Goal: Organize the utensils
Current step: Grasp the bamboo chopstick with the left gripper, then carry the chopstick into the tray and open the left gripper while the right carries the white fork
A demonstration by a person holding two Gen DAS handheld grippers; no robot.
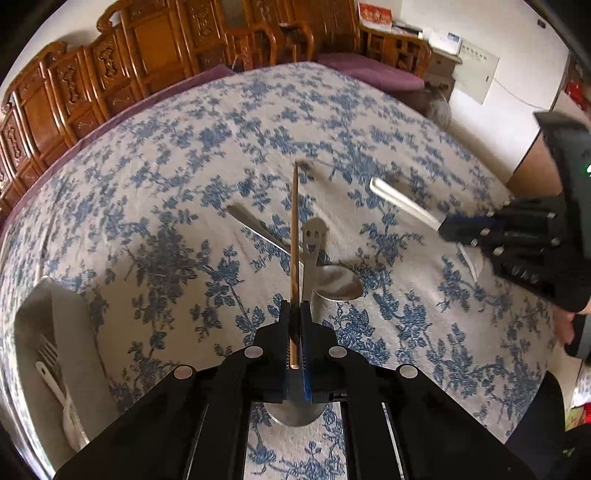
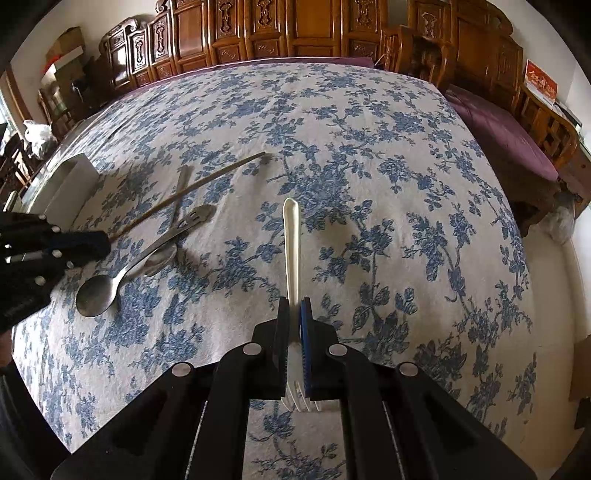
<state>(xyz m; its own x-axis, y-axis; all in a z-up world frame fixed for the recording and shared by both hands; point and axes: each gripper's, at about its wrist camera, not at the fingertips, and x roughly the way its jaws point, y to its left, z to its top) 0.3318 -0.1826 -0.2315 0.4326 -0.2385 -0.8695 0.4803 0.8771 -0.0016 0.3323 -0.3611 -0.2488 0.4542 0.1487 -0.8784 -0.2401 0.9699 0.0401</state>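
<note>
My left gripper (image 1: 295, 310) is shut on a brown wooden chopstick (image 1: 294, 229) that points away over the table; the same gripper (image 2: 99, 240) and chopstick (image 2: 199, 188) show at the left of the right wrist view. Under the chopstick lie two metal spoons (image 1: 336, 282) with crossed handles, and a spoon bowl (image 2: 98, 291) faces up. My right gripper (image 2: 295, 306) is shut on a white plastic fork (image 2: 290, 240), handle forward and tines (image 2: 299, 402) back. In the left wrist view that gripper (image 1: 448, 227) holds the fork (image 1: 402, 201) at the right.
A white organizer tray (image 1: 40, 325) at the table's left edge holds white plastic cutlery (image 1: 55, 369). A blue floral cloth (image 2: 369, 166) covers the table. Carved wooden chairs (image 2: 295, 29) and a purple-cushioned bench (image 2: 509, 136) line the far and right sides.
</note>
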